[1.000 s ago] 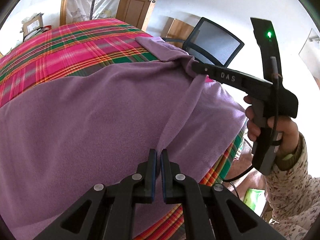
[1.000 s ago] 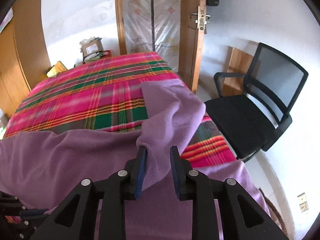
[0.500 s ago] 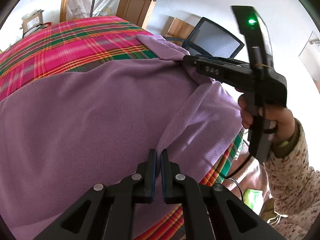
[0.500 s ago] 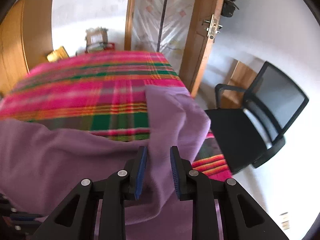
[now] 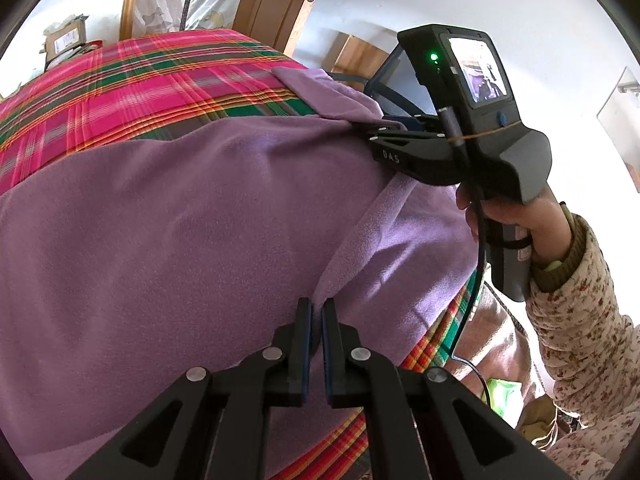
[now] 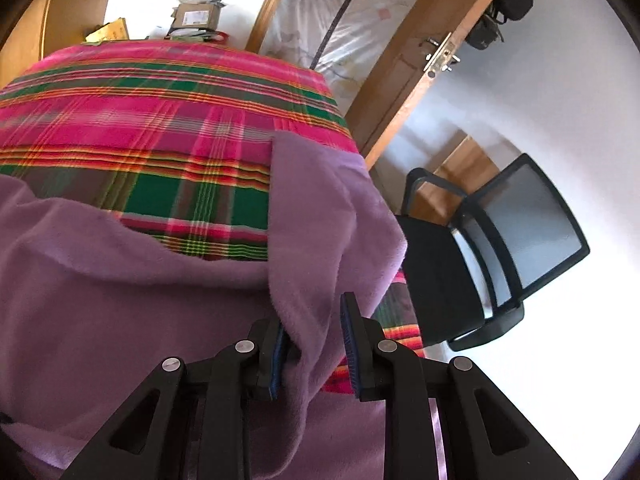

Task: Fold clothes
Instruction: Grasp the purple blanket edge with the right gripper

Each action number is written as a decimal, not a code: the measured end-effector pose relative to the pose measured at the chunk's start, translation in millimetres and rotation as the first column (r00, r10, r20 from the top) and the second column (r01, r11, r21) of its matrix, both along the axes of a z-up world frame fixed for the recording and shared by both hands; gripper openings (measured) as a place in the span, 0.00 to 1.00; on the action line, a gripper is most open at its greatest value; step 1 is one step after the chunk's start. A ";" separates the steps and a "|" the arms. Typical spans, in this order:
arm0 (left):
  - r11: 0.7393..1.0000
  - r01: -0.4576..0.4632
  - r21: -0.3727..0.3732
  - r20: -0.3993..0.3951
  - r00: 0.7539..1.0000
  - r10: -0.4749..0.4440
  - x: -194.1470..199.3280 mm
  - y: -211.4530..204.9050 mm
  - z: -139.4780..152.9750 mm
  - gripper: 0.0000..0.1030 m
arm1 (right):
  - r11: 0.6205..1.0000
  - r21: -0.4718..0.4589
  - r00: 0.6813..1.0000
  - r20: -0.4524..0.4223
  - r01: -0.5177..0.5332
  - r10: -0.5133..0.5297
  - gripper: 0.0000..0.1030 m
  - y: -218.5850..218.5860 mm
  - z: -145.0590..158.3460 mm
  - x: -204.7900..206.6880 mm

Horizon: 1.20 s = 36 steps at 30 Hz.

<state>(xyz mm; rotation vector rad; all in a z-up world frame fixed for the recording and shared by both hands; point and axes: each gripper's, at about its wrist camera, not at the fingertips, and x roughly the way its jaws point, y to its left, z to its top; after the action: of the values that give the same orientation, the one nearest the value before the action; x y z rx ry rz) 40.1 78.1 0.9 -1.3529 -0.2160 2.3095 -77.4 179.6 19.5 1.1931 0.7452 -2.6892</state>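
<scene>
Purple fleece garment (image 5: 192, 208) spread over plaid bedspread (image 5: 132, 80), covering the near part of the bed and draping past its right edge. One fold edge pinched at the tip of left tool (image 5: 316, 312), fingers clenched on the fabric with only a thin gap between pads. Sleeve portion (image 6: 320, 216) running forward from right tool (image 6: 316, 336), passing between its fingers; pads set apart, left pad touching the fleece, right pad appearing clear of it; firm grip on the fleece not confirmable from either view. Right tool body (image 5: 460, 128) seen ahead and to the right of left tool, held by right hand (image 5: 516, 216). Black mesh chair (image 6: 500, 248) right of right tool, beside the bed. Wooden door (image 6: 420, 56) ahead, beyond the bed.
</scene>
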 end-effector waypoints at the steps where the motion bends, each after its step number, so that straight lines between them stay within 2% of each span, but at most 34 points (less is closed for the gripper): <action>1: 1.000 0.000 0.000 0.000 1.000 0.000 -0.1 0.0 -0.1 0.04 | 1.000 -0.006 1.000 0.003 0.005 -0.005 0.24 1.9 -0.4 -2.2; 3: 1.000 -0.001 0.001 0.002 1.000 0.001 -0.4 -0.3 -0.1 0.04 | 0.999 -0.044 1.000 0.024 0.019 -0.018 0.24 8.6 -0.7 -7.0; 5: 1.000 -0.003 0.002 0.005 1.000 0.003 -0.9 -0.4 -0.2 0.04 | 0.996 -0.081 0.999 0.034 0.029 -0.027 0.11 15.5 -0.1 -9.0; 8: 1.000 -0.008 -0.001 0.004 1.000 0.008 -1.0 -0.3 -0.1 0.04 | 0.993 -0.109 0.998 0.038 0.048 -0.044 0.08 23.1 0.7 -12.0; 13: 1.000 -0.027 0.011 -0.002 1.000 0.027 -1.1 -2.8 2.9 0.04 | 0.974 -0.215 0.997 0.021 0.075 -0.072 0.06 37.5 13.1 -12.6; 17: 0.999 -0.048 0.020 -0.017 0.999 0.048 -0.4 -4.7 8.1 0.04 | 0.934 -0.336 0.991 -0.017 0.118 -0.131 0.04 57.2 29.2 -8.2; 21: 0.997 -0.067 0.030 -0.040 0.997 0.068 0.2 -6.1 14.5 0.04 | 0.898 -0.415 0.980 -0.062 0.146 -0.188 0.03 74.3 45.2 1.6; 36: 0.996 -0.076 0.043 -0.143 0.986 0.082 21.8 -7.4 41.7 0.04 | 0.835 -0.536 0.964 -0.132 0.127 -0.231 0.03 103.3 78.8 43.4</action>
<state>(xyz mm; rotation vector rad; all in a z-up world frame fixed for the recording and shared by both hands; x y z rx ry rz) 61.9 70.7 42.6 -1.1716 -0.2692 2.4450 -34.0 282.9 98.3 0.9065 -0.1167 -2.8989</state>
